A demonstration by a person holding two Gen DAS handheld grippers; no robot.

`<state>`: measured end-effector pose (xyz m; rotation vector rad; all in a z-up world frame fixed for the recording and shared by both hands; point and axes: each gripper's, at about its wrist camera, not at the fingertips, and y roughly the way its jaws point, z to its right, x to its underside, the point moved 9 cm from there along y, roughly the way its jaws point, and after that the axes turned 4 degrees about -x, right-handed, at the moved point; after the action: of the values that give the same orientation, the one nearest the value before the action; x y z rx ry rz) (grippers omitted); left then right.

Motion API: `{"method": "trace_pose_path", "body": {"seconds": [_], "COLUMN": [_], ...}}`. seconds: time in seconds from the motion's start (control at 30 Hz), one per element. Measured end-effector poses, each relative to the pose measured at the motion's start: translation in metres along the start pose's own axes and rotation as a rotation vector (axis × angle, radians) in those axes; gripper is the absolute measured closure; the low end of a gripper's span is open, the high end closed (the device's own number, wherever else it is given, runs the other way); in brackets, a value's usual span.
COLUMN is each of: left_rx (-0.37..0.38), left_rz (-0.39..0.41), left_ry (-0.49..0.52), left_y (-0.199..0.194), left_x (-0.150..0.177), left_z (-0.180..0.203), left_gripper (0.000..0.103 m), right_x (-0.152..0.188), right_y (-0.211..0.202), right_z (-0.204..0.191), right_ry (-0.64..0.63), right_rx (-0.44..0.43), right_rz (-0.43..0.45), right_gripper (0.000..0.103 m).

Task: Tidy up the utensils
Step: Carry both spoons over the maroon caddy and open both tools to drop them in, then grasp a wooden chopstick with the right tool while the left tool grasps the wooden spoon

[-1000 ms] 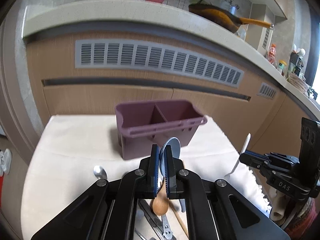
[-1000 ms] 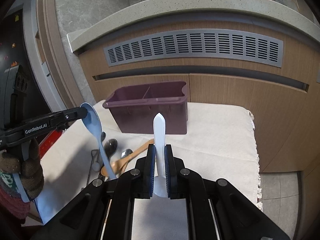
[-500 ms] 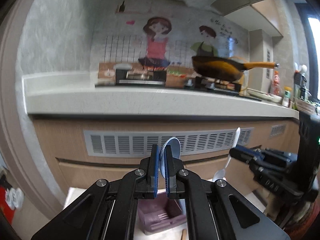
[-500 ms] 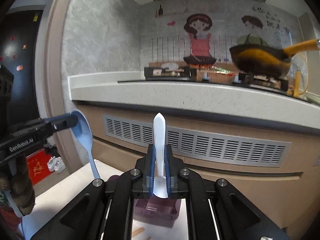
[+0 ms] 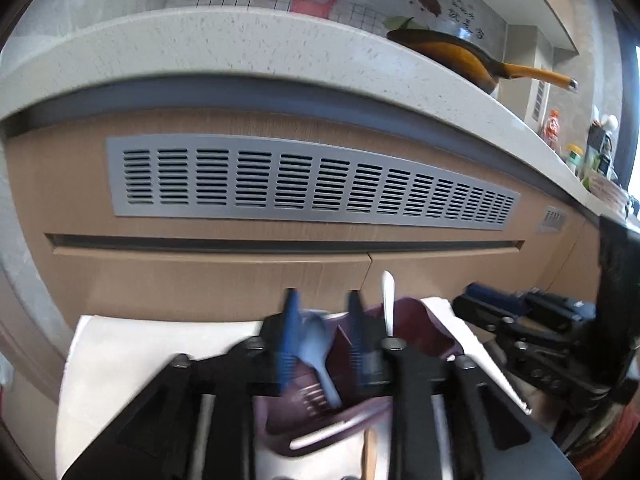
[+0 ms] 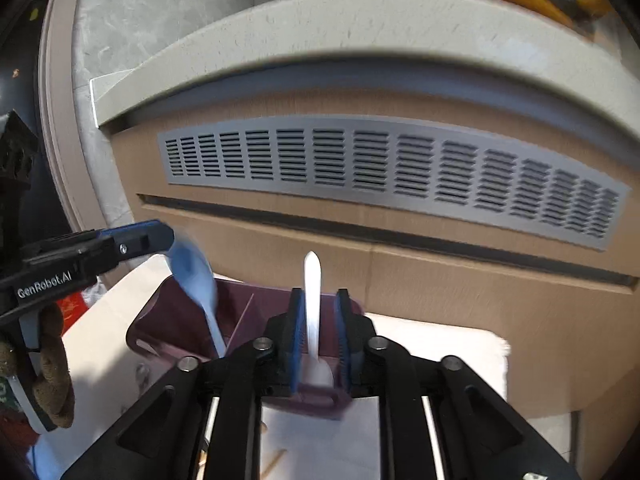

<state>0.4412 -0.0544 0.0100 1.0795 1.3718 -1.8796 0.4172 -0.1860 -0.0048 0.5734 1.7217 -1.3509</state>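
The purple utensil caddy (image 6: 176, 320) sits under both tools. Left gripper (image 5: 322, 340), clamped a second ago, is opening wide; its blue spoon (image 5: 316, 344) drops inside. Right gripper (image 6: 320, 336) is opening, white spoon (image 6: 312, 300) loose between its jaws.

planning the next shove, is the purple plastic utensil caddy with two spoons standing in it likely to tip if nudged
Probably light: the purple plastic utensil caddy looks thin-walled. It may slide on the white cloth rather than tip, given its broad base. The upright white spoon and blue spoon would likely rattle or lean.

one purple caddy (image 6: 176, 320); one blue spoon (image 6: 196, 280), one white spoon (image 6: 312, 300); two claws
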Motion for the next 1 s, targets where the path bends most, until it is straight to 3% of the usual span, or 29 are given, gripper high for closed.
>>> {"method": "trace_pose_path", "body": {"seconds": [0.1, 0.13, 0.23, 0.37, 0.5, 0.57, 0.63, 0.77, 0.87, 0.9, 0.93, 1.0], "left_rx": [-0.019, -0.035, -0.085, -0.094, -0.123, -0.15, -0.16, -0.141, -0.123, -0.109, -0.098, -0.073], "left_rz": [0.012, 0.006, -0.052, -0.185, -0.215, -0.211, -0.213, -0.25, -0.268, -0.278, -0.286, -0.303], "left_ry": [0.004, 0.001, -0.003, -0.026, -0.047, -0.046, -0.046, -0.05, -0.032, -0.026, -0.021, 0.003], "left_y": [-0.025, -0.031, -0.042, -0.048, -0.064, -0.073, -0.078, -0.077, -0.072, -0.068, -0.065, -0.058], "left_x": [0.011, 0.017, 0.051, 0.113, 0.151, 0.161, 0.17, 0.182, 0.183, 0.184, 0.184, 0.185], "left_z": [-0.001, -0.004, -0.013, -0.019, -0.021, -0.022, -0.023, -0.022, -0.014, -0.009, -0.004, 0.008], "left_gripper": [0.051, 0.051, 0.049, 0.049, 0.049, 0.049, 0.049, 0.049, 0.049, 0.049, 0.049, 0.049], "right_x": [0.008, 0.016, 0.045, 0.108, 0.151, 0.16, 0.167, 0.177, 0.176, 0.176, 0.178, 0.179], "right_y": [-0.026, -0.035, -0.042, -0.036, -0.028, -0.024, -0.018, -0.001, 0.003, 0.003, 0.003, 0.002], "right_z": [-0.004, -0.007, -0.016, -0.034, -0.046, -0.053, -0.059, -0.07, -0.073, -0.074, -0.073, -0.067], "right_ry": [-0.027, -0.036, -0.049, -0.016, -0.016, 0.036, 0.088, 0.132, 0.097, 0.083, 0.077, 0.073], "right_rx": [0.041, 0.056, 0.056, 0.01, 0.056, 0.027, 0.001, -0.013, 0.016, 0.021, 0.024, 0.011], "right_rz": [0.013, 0.008, -0.062, -0.213, -0.334, -0.363, -0.395, -0.453, -0.443, -0.44, -0.438, -0.441], "right_gripper": [0.047, 0.044, 0.044, 0.044, 0.044, 0.048, 0.069, 0.072, 0.072, 0.076, 0.089, 0.095]}}
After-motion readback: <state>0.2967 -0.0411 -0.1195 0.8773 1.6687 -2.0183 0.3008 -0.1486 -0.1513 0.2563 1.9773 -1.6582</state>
